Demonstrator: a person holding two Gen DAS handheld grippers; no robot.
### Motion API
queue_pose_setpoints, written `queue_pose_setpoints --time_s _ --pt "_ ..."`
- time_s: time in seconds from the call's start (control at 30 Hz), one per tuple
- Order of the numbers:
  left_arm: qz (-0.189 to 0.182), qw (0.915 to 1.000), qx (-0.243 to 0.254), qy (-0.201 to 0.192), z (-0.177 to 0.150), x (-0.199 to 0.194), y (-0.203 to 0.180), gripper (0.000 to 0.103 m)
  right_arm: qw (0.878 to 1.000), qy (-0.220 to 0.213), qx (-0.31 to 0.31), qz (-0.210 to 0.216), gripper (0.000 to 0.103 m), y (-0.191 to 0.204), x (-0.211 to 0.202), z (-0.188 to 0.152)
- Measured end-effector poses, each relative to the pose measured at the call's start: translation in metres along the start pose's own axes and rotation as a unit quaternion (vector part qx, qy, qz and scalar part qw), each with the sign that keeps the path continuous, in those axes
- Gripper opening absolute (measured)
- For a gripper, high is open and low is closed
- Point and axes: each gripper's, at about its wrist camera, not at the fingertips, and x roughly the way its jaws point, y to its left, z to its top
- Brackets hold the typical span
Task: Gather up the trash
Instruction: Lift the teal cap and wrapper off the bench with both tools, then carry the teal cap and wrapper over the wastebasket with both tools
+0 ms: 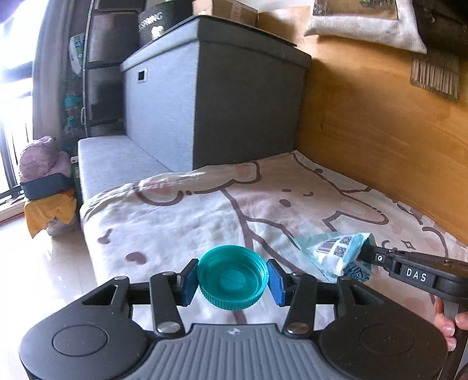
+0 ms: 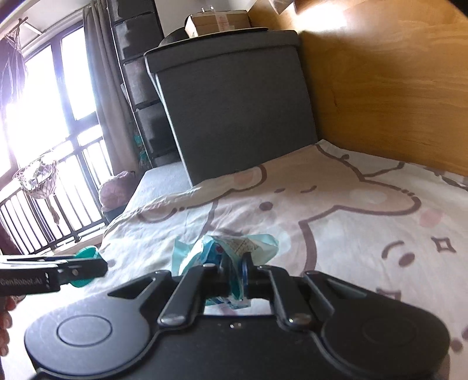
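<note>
Now the left gripper [image 1: 232, 280] clamps a teal cap [image 1: 232, 276] at lower centre; the right gripper [image 2: 234, 270] pinches a crumpled blue wrapper [image 2: 225, 251].

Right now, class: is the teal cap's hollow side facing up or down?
Up: the teal cap, clamped between the left gripper's jaws, shows its hollow inside.

The teal cap [image 2: 84, 255] is mostly hidden behind the left gripper [image 2: 96, 267]. The wrapper's [image 2: 234, 248] print is blurred, and the pillow [image 1: 365, 20] is cut off.
</note>
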Motion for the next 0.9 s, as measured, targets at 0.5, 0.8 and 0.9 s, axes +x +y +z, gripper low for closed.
queue_pose_setpoints --time_s 0.5,0.8,0.9 --pt "0.021 0.9983 -0.049 -0.024 -0.021 -0.102 0.027 0.05 0.999 0.002 -0.035 0.012 0.006 0.069 -0.076 0.004" --pt "0.057 0.994 -0.086 -0.038 -0.035 -0.16 0.076 0.05 0.997 0.013 -0.07 0.038 0.006 0.133 -0.086 0.0" --pt "0.071 0.9915 -0.102 -0.04 -0.043 -0.174 0.099 0.05 0.995 0.022 -0.08 0.051 0.006 0.156 -0.082 -0.005"
